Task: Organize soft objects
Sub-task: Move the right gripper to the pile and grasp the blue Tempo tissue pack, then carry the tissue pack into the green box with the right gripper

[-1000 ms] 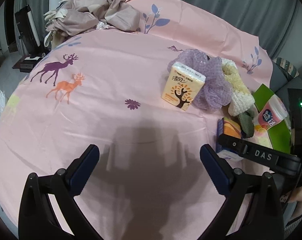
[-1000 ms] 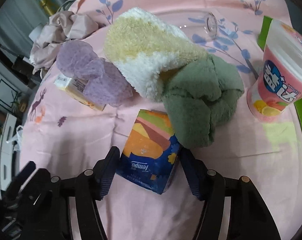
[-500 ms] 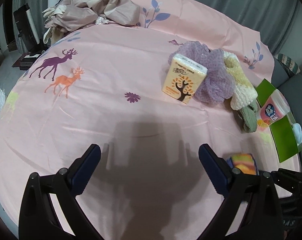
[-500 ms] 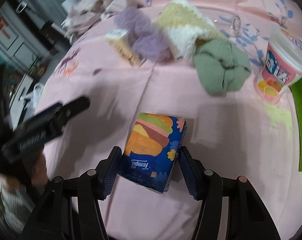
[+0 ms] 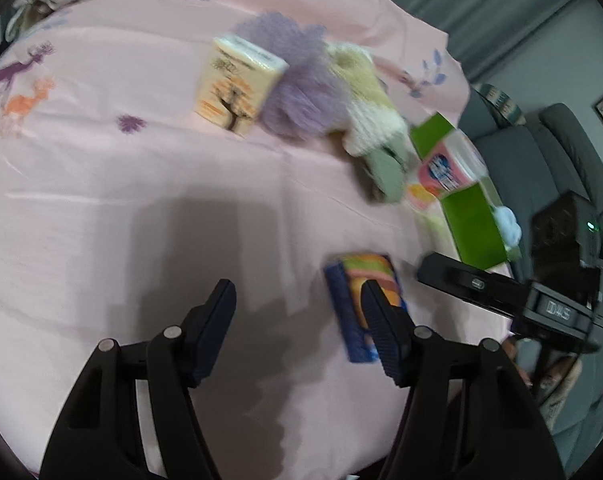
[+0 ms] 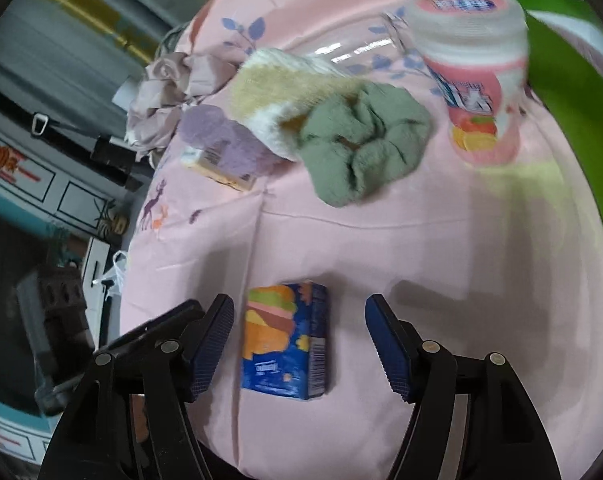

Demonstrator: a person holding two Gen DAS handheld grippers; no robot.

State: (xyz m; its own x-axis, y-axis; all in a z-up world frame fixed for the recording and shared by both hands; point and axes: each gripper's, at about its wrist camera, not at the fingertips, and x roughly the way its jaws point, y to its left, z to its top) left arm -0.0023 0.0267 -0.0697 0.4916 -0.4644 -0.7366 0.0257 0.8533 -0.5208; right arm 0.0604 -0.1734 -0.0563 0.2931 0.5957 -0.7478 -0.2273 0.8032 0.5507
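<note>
A home living room: grey sofa [image 5: 541,152], curtains [image 5: 481,4], printed tablecloth [image 5: 101,168].

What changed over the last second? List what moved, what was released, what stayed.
The right hand-held gripper pulled the blue tissue pack away from the green cloth to open sheet and is opening; pads off it. The left hand-held gripper is closing on nothing. The yellow tissue pack and purple pouf stayed.

"DAS" on the right gripper [image 5: 557,314] body (other labels too blurred)
</note>
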